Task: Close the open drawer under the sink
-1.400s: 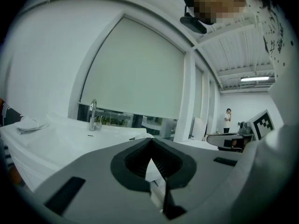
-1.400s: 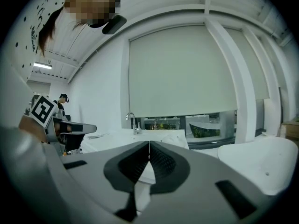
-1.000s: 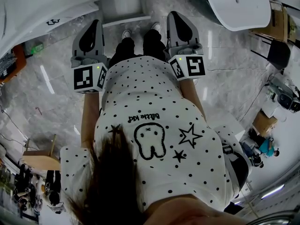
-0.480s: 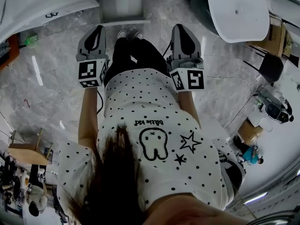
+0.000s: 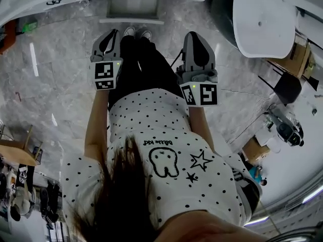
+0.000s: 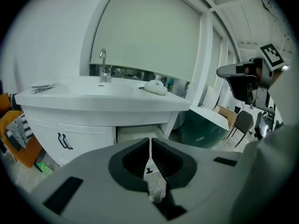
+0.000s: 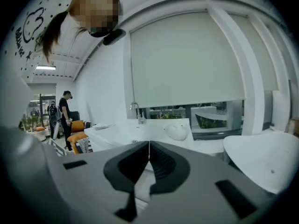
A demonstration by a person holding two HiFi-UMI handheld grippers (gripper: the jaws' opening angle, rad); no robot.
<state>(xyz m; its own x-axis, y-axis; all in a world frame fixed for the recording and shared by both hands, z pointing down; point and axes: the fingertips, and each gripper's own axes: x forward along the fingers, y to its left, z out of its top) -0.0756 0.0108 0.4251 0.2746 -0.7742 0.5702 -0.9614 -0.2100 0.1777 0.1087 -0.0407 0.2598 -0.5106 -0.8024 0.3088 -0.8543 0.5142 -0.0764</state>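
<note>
Ahead of my left gripper (image 5: 112,34) only a strip of bare marble floor (image 5: 65,59) lies before the open drawer (image 5: 132,6); the sink counter (image 6: 107,99) overhangs it from above. My legs (image 5: 139,59) fill the gap across to my right gripper (image 5: 196,35). The bathtub (image 5: 262,19) crowds the far right, an orange chair (image 6: 21,143) the far left.

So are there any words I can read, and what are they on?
Shirt, above the tooth drawing: one short line of print, too small to read.
Left cube, right cube: square marker patterns, no words.
Nothing else readable.
</note>
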